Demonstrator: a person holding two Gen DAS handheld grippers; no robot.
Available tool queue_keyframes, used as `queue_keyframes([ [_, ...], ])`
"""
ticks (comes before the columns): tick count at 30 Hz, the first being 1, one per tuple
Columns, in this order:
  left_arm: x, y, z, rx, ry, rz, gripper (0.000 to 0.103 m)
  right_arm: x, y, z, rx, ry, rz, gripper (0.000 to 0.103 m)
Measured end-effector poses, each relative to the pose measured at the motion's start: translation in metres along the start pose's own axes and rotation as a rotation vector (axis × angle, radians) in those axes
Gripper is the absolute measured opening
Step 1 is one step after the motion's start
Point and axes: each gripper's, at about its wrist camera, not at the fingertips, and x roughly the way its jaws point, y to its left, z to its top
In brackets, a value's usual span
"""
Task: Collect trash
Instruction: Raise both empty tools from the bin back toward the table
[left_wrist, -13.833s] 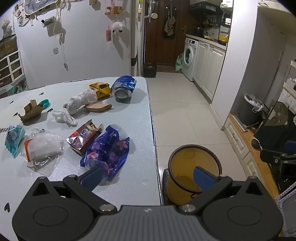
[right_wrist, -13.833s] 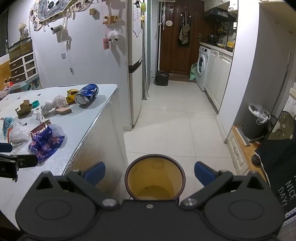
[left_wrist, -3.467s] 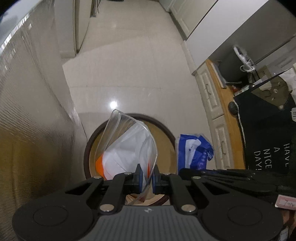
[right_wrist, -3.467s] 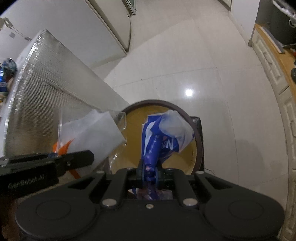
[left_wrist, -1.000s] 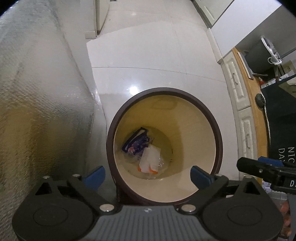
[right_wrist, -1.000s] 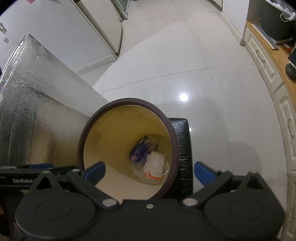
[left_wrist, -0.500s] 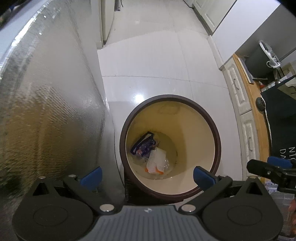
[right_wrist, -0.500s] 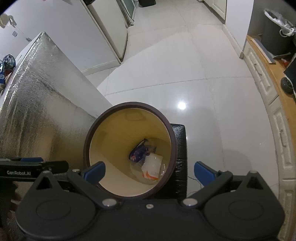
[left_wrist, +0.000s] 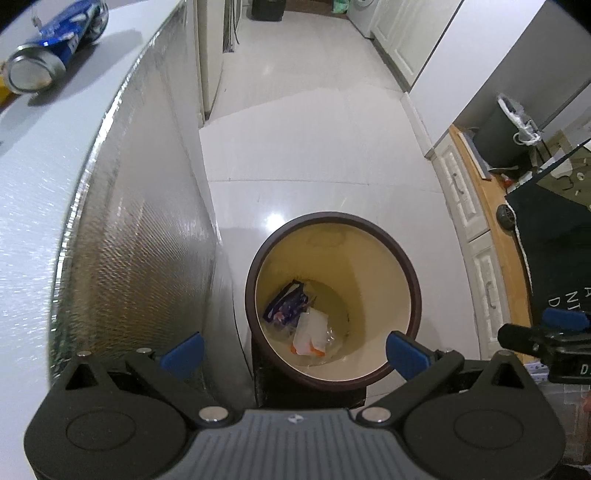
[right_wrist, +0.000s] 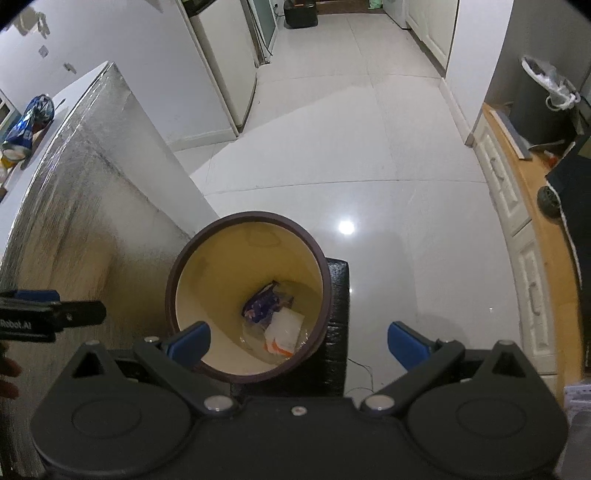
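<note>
A round bin (left_wrist: 415, 291) (right_wrist: 321, 254) with a dark brown rim and cream inside stands on the floor beside the table. At its bottom lie a purple wrapper (left_wrist: 286, 304) (right_wrist: 260, 304) and a clear bag with white and orange (left_wrist: 310, 332) (right_wrist: 284, 332). My left gripper (left_wrist: 295, 350) hangs open above the bin, holding nothing. My right gripper (right_wrist: 297, 343) is also open and empty above the bin. A crushed blue can (left_wrist: 51, 44) (right_wrist: 27, 123) lies on the table top.
The table (left_wrist: 44, 184) (right_wrist: 74, 206) with its silver textured side is on the left. White tiled floor (left_wrist: 314, 140) runs ahead. White cabinets (right_wrist: 517, 236) and a dark bin with a white liner (left_wrist: 509, 129) line the right side.
Both grippers have risen and tilted up from the bin, so the bin looks smaller and the table top with the blue can has come into view. Both stay open.
</note>
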Motion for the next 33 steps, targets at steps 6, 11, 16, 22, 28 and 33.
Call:
queue_keyframes([
  [6, -0.026, 0.0, -0.002, -0.001, -0.037, -0.019, 0.103, -0.02, 0.003, -0.002, -0.012, -0.016, -0.014, 0.103],
  [11, -0.053, 0.001, -0.004, 0.013, -0.092, -0.032, 0.103, -0.042, 0.01, -0.001, -0.04, -0.059, -0.018, 0.103],
  [16, -0.086, 0.006, -0.008, 0.027, -0.162, -0.035, 0.103, -0.065, 0.027, 0.001, -0.065, -0.112, -0.021, 0.103],
  [22, -0.125, 0.028, -0.018, -0.012, -0.253, -0.035, 0.103, -0.088, 0.058, 0.003, -0.115, -0.179, -0.007, 0.103],
  [28, -0.165, 0.061, -0.034, -0.062, -0.339, -0.007, 0.103, -0.106, 0.101, 0.003, -0.189, -0.248, 0.032, 0.103],
  [33, -0.191, 0.094, -0.049, -0.106, -0.389, 0.024, 0.103, -0.112, 0.141, 0.003, -0.238, -0.289, 0.087, 0.103],
])
